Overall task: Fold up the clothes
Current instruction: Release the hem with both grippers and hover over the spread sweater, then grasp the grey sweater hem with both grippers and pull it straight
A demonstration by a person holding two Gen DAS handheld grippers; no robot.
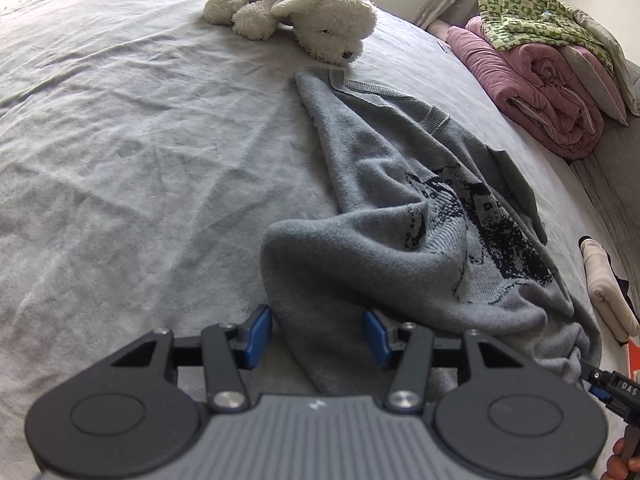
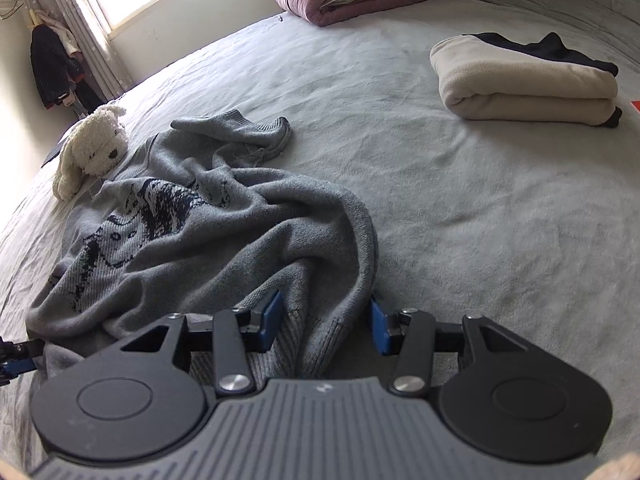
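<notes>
A grey knit sweater (image 1: pixel 420 216) with a dark printed pattern lies crumpled on the grey bed sheet (image 1: pixel 120 160). In the left wrist view my left gripper (image 1: pixel 318 334) is open, its blue pads on either side of the sweater's near hem. In the right wrist view the sweater (image 2: pixel 192 240) lies bunched, one sleeve (image 2: pixel 240 132) stretched away. My right gripper (image 2: pixel 328 326) is open, with a fold of the sweater's edge between its blue pads. The right gripper also shows at the left wrist view's lower right edge (image 1: pixel 612 388).
A white plush dog (image 1: pixel 296 16) lies past the sweater's collar, and also shows in the right wrist view (image 2: pixel 92 144). A pink quilt and green patterned cloth (image 1: pixel 540 60) are piled at the bed's far side. A folded cream and black garment (image 2: pixel 524 80) lies on the sheet (image 2: pixel 480 220).
</notes>
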